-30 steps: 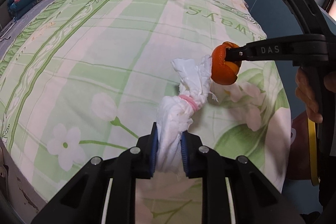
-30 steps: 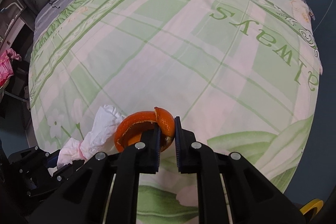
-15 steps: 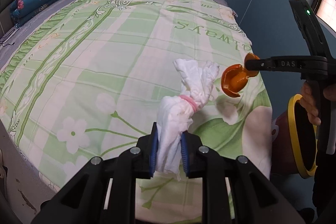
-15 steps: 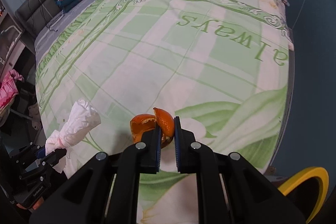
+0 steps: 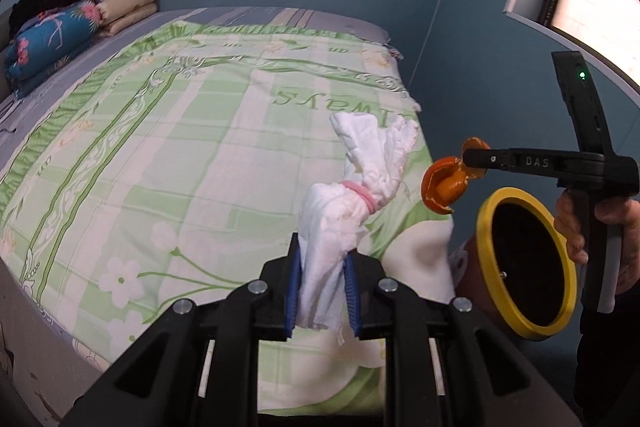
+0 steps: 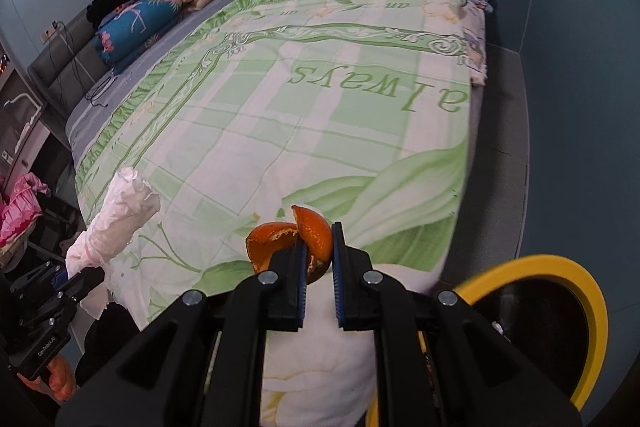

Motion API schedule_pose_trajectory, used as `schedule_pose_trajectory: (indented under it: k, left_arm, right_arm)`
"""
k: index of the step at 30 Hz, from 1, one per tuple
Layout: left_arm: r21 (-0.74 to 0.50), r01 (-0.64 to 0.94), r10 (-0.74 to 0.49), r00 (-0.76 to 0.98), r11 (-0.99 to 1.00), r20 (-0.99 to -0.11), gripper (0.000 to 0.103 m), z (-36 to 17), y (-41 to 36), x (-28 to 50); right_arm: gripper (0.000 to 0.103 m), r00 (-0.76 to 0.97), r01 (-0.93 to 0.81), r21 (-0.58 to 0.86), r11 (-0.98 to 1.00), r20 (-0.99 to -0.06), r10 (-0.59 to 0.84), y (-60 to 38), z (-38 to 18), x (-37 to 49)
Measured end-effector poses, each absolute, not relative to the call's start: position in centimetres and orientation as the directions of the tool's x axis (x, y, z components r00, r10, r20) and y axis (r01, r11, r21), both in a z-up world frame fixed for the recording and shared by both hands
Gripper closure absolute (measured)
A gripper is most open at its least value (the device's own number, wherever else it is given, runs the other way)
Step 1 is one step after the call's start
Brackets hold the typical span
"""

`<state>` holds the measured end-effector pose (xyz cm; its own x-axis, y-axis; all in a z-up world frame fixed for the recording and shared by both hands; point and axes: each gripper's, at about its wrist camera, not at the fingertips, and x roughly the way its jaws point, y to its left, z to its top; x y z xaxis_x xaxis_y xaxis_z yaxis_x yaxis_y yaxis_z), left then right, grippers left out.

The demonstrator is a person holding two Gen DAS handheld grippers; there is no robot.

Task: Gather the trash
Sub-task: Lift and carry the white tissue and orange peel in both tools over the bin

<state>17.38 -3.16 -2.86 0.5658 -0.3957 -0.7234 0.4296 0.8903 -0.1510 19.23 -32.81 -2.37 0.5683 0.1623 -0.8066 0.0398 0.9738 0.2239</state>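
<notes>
The left gripper (image 5: 322, 285) clamps a white tissue bundle (image 5: 352, 199) (pink band around it) above the bed (image 5: 160, 155); the right gripper (image 6: 318, 263) pinches orange peel (image 6: 294, 241) near the yellow-rimmed bin (image 6: 592, 311).

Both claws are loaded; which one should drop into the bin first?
Right, probably. The right claw holds the peel off the bed's edge, just above and beside the bin. The left claw holds its tissue over the bed, farther from the opening.
</notes>
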Motion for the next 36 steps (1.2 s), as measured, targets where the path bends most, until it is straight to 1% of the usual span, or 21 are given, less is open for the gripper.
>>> schedule_pose_trajectory:
  k: [11,19,24,33,36]
  left_arm:
    - [-0.124,0.546,-0.472,0.561,0.828,-0.681,0.085,-0.2,-9.0,14.1]
    - [-0.092,0.62,-0.51,0.542,0.779,-0.668,0.085,0.4,-14.4,12.4]
    - [-0.071,0.657,-0.524,0.526,0.751,-0.669,0.085,0.2,-17.5,11.9]
    - [-0.095,0.709,-0.554,0.452,0.699,-0.699,0.085,-1.8,-22.9,12.1]
    - [-0.12,0.712,-0.557,0.421,0.692,-0.716,0.085,-2.9,-24.4,12.6]
  right_arm:
    - [0.093,0.623,0.139,0.245,0.96,-0.775,0.108,-38.3,-1.3,12.5]
    - [0.093,0.652,0.254,0.257,0.932,-0.757,0.031,-43.2,-1.4,7.6]
    - [0.093,0.657,0.31,0.255,0.916,-0.754,-0.012,-45.7,-2.2,5.1]
    - [0.093,0.643,0.367,0.259,0.893,-0.764,-0.043,-47.8,-4.0,4.2]
    - [0.093,0.629,0.391,0.255,0.884,-0.776,-0.055,-48.5,-4.8,3.8]
